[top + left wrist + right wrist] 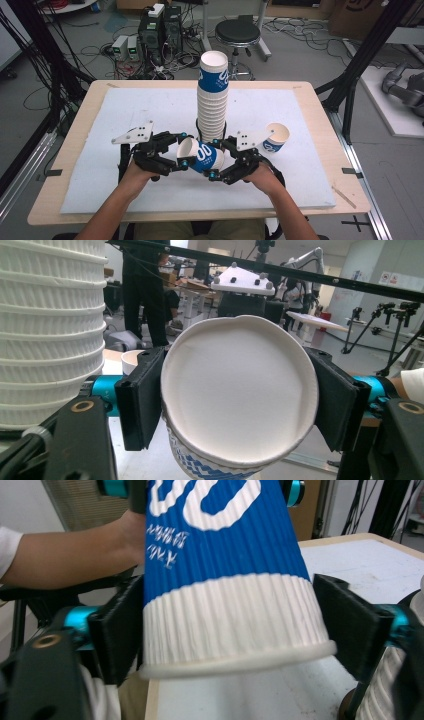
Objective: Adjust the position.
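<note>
Nearest in the high view, at the bottom of the frame, the person's two forearms come in and reach up to the middle. At the left of centre, the left gripper (182, 149) squeezes a blue and white paper cup (201, 155) lying on its side in the air, open end to the left. In the left gripper view, its two black pads press on both sides of the cup (239, 395) near the rim, and the rim looks a bit squashed.

Just right of it, the right gripper (216, 159) sits at the cup's other end. In the right gripper view, the cup (225, 575) is between the jaws; the left pad touches it, the right pad stands a little away.

Behind the cup, in the middle of the frame, stands a tall stack of cups (213, 97) on the white board (150, 107). Further right, near the right hand, another paper cup (275, 137) lies tipped on the board.
</note>
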Motion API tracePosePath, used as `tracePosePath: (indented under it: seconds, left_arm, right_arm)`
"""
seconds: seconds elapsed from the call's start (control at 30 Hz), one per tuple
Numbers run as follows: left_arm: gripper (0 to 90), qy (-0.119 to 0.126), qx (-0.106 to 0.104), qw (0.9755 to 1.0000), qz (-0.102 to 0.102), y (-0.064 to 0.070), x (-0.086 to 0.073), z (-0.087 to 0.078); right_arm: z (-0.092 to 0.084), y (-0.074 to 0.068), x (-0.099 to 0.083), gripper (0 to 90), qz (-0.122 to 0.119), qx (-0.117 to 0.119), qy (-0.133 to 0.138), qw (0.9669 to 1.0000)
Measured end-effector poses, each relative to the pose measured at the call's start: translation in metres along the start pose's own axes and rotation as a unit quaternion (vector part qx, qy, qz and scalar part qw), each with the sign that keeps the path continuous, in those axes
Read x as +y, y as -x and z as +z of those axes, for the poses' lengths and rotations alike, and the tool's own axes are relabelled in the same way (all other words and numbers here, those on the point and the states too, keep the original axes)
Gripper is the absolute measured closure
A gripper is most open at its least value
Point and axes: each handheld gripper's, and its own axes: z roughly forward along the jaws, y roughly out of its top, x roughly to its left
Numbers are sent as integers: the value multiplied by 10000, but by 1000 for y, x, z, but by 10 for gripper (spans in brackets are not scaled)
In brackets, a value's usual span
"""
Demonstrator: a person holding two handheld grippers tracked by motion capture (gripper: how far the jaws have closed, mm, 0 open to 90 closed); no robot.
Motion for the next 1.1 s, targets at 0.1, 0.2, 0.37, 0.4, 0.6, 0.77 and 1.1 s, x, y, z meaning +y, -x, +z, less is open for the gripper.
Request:
tracePosePath:
  seconds: [0.1, 0.2, 0.37, 0.4, 0.6, 0.77, 1.1]
  left_arm:
    - [302, -87, -91, 9998, -154, -2, -1, -1]
    - [277, -390, -121, 9990, -172, 0, 0, 0]
    - [137, -1062, 94, 9943, 35, 2, 2, -1]
    - [137, -1134, 92, 9935, 74, 2, 2, -1]
    - [137, -1572, 67, 9873, 205, 4, 1, 3]
    - [138, -1746, -42, 9844, 221, 5, -1, 7]
    - [152, -1947, -360, 9802, 36, 6, -10, 15]
  right_arm:
    - [-2, 0, 2, 251, -21, 111, -163, 9998]
    - [-3, -1, 5, 257, -46, 199, -403, 9990]
    - [-9, -1, 11, 257, -158, 176, -840, 9962]
    - [-11, -1, 13, 257, -205, 168, -941, 9952]
    - [-15, -6, 28, 255, -581, 112, -1527, 9865]
    - [-13, -9, 39, 254, -746, 97, -1777, 9812]
    - [-3, -15, 37, 254, -866, 186, -2024, 9753]
